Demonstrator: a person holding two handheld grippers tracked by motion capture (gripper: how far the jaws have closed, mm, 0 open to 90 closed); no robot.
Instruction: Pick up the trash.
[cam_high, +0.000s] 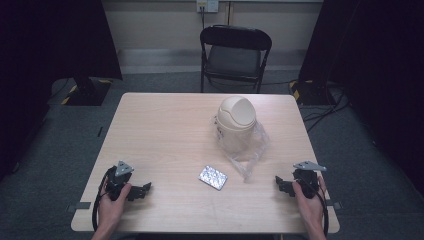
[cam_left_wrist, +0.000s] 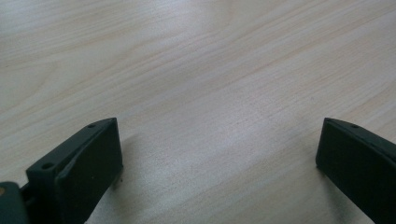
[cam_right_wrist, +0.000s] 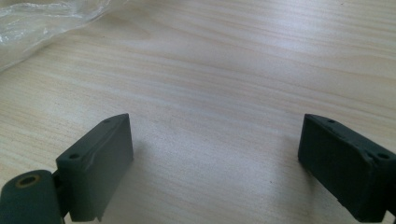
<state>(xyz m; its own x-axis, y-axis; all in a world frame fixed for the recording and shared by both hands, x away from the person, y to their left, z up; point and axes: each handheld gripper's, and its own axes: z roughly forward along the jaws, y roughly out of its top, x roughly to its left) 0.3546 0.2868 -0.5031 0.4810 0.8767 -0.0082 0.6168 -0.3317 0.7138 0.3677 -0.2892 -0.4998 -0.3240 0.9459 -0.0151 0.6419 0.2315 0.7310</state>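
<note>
A small beige bin with a domed swing lid (cam_high: 236, 124) stands on the wooden table (cam_high: 165, 130), right of centre, with a clear plastic bag (cam_high: 250, 155) crumpled around its base. A silvery blister pack (cam_high: 213, 177) lies flat in front of it. My left gripper (cam_high: 142, 190) rests near the front left corner, jaws wide apart over bare wood (cam_left_wrist: 219, 140), nothing between them. My right gripper (cam_high: 281, 184) rests near the front right edge, jaws also wide open and empty (cam_right_wrist: 215, 144). A corner of the plastic bag (cam_right_wrist: 42, 23) shows at the upper left of the right gripper view.
A black folding chair (cam_high: 235, 55) stands beyond the table's far edge. Cables and dark stands lie on the grey floor on both sides. Bare tabletop stretches between the two grippers and across the left half.
</note>
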